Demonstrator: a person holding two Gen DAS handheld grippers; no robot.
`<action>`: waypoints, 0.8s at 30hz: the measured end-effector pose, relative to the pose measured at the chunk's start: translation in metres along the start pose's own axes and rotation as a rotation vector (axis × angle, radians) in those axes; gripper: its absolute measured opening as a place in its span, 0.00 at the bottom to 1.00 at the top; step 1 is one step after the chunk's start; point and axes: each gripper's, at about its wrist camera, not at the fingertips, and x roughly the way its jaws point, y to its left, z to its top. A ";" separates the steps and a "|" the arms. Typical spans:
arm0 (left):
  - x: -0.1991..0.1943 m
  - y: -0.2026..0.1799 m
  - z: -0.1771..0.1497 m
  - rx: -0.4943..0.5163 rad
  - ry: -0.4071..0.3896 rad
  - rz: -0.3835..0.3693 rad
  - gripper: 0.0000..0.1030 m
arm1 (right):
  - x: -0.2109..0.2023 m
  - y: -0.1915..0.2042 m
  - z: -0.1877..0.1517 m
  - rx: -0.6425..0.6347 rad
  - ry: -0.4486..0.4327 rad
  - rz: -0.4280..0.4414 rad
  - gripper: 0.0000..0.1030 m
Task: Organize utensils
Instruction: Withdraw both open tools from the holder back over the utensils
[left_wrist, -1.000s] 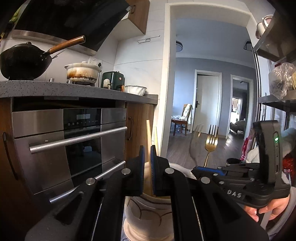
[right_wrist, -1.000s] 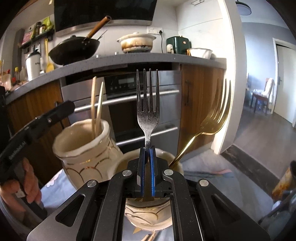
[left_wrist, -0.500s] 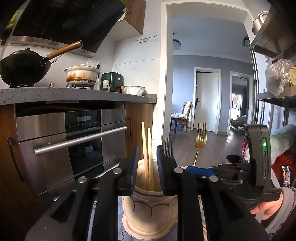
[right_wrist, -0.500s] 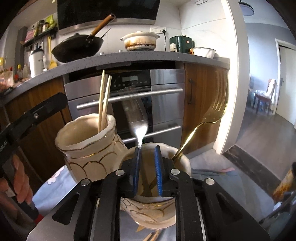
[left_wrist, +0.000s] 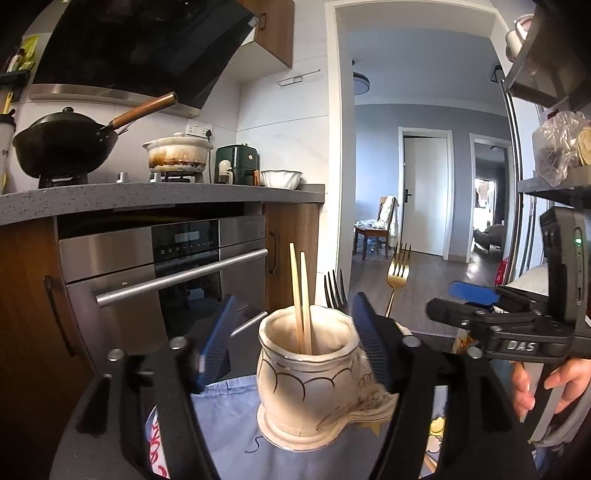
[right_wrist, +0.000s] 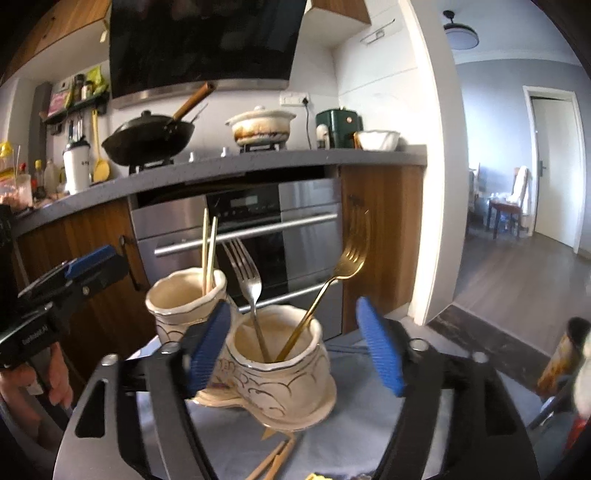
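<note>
A cream double-cup ceramic holder stands on a blue-grey cloth. Its left cup (right_wrist: 184, 295) (left_wrist: 306, 376) holds two wooden chopsticks (right_wrist: 208, 254) (left_wrist: 301, 295). Its right cup (right_wrist: 277, 354) holds a silver fork (right_wrist: 245, 280) (left_wrist: 334, 291) and a gold fork (right_wrist: 347, 266) (left_wrist: 398, 269), tines up. My left gripper (left_wrist: 291, 343) is open and empty, its jaws either side of the chopstick cup. My right gripper (right_wrist: 293, 343) is open and empty, its jaws either side of the fork cup. More chopsticks (right_wrist: 275, 461) lie on the cloth in front of the holder.
An oven (right_wrist: 258, 236) and wooden cabinets stand behind the holder under a grey counter (right_wrist: 229, 166) with a wok (right_wrist: 147, 140) and a pot (right_wrist: 260, 125). A doorway (left_wrist: 424, 192) opens to the right. A shelf rack (left_wrist: 546, 147) stands at far right.
My right gripper opened and let go of the silver fork, which now stands in the right cup. My left gripper opened and released the chopsticks. Both grippers drew back.
</note>
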 end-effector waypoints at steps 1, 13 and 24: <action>-0.003 0.000 0.000 -0.005 -0.002 -0.001 0.72 | -0.005 0.000 0.000 -0.001 -0.005 -0.005 0.81; -0.032 -0.017 0.002 0.002 0.009 -0.023 0.95 | -0.036 0.001 -0.011 0.004 -0.018 -0.026 0.94; -0.037 -0.031 -0.018 0.028 0.084 -0.064 0.95 | -0.050 -0.028 -0.038 0.105 0.057 -0.064 0.95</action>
